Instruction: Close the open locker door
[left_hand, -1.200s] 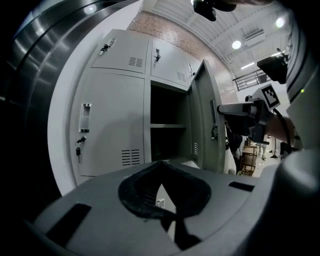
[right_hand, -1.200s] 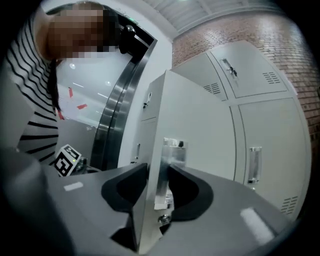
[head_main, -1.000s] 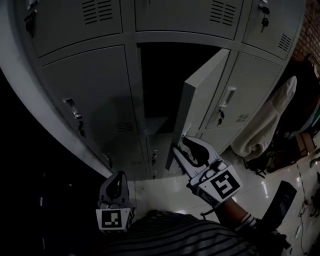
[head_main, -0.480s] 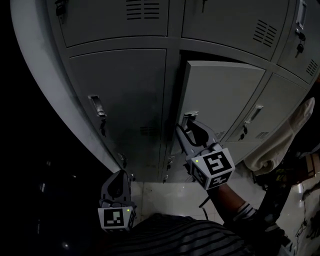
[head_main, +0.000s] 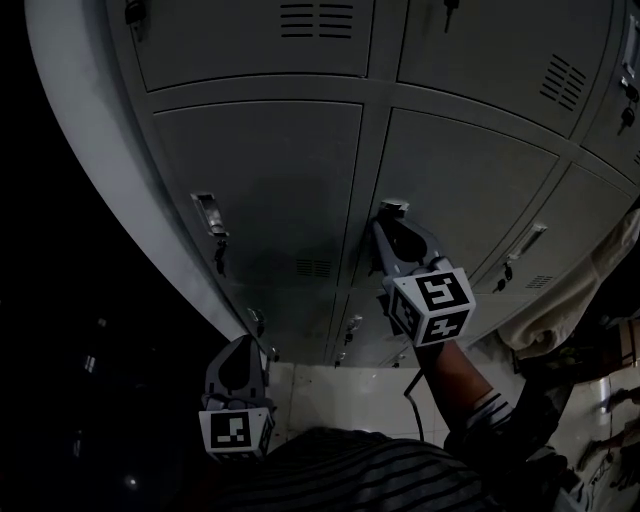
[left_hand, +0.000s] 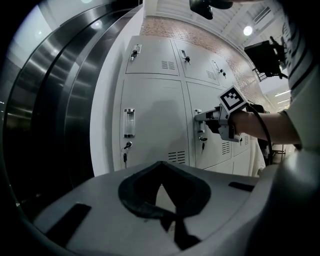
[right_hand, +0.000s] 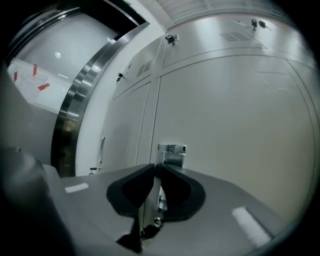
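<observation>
The grey locker door (head_main: 470, 190) lies flush with the doors around it; it also fills the right gripper view (right_hand: 240, 115). Its small metal handle (head_main: 393, 207) sits at the door's left edge. My right gripper (head_main: 383, 224) points its tips at that handle (right_hand: 171, 151) and touches or nearly touches it. Its jaws are closing to a thin slit, and nothing is between them (right_hand: 155, 168). The left gripper view shows the right gripper (left_hand: 197, 118) against the door from the side. My left gripper (head_main: 238, 372) hangs low near my body, shut and empty (left_hand: 160, 164).
Neighbouring locker doors carry handles (head_main: 207, 212) and hanging keys (head_main: 218, 262). A dark steel column (left_hand: 55, 100) borders the lockers on the left. A pale cloth (head_main: 560, 310) hangs at the right. Glossy white floor tiles (head_main: 330, 390) lie below.
The door has swung from half open to flush with the locker front. My right gripper went with it up to the handle. The left gripper has stayed put.
</observation>
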